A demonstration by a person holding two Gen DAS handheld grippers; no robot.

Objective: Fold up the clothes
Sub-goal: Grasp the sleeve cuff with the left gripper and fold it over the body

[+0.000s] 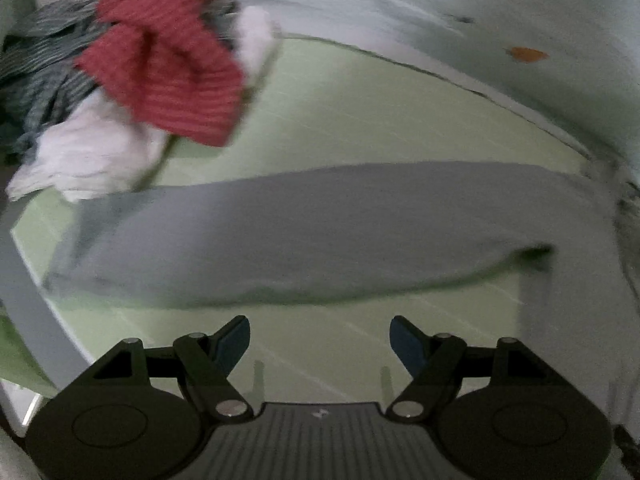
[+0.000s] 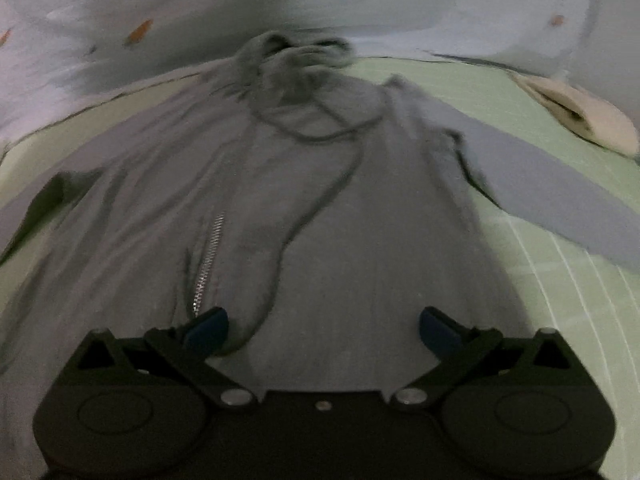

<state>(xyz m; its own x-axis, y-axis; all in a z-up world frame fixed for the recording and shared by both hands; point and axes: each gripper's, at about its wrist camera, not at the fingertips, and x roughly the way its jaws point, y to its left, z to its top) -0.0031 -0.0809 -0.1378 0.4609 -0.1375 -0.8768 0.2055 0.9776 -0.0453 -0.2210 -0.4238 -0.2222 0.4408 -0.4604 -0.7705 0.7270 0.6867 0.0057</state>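
left gripper (image 1: 320, 340): jaws wide apart, nothing between them, over bare green mat (image 1: 360, 120). right gripper (image 2: 324, 330): jaws spread to their widest, no cloth pinched, hovering above the body of the grey hoodie (image 2: 360, 260).

count, near to far: one grey hoodie, spread flat on the mat; one zipper (image 2: 208, 256) at 11 o'clock from the right gripper; one drawstring (image 2: 320, 208) looping toward 12; hood (image 2: 296, 60) bunched at the far end, 12 o'clock. two sleeves: one (image 2: 560, 200) running out to 2 o'clock in the right view, one (image 1: 320, 232) lying crosswise just beyond the left gripper.

one heap at 10 o'clock in the left view: one red garment (image 1: 168, 72) on top, white cloth (image 1: 88, 160) beneath, striped dark fabric (image 1: 40, 72) behind. one cream folded piece (image 2: 580, 116) at 2 o'clock, far.

edges: mat's far edge meets pale sheet (image 1: 480, 8). open mat between sleeve and far edge, and right of the hoodie.
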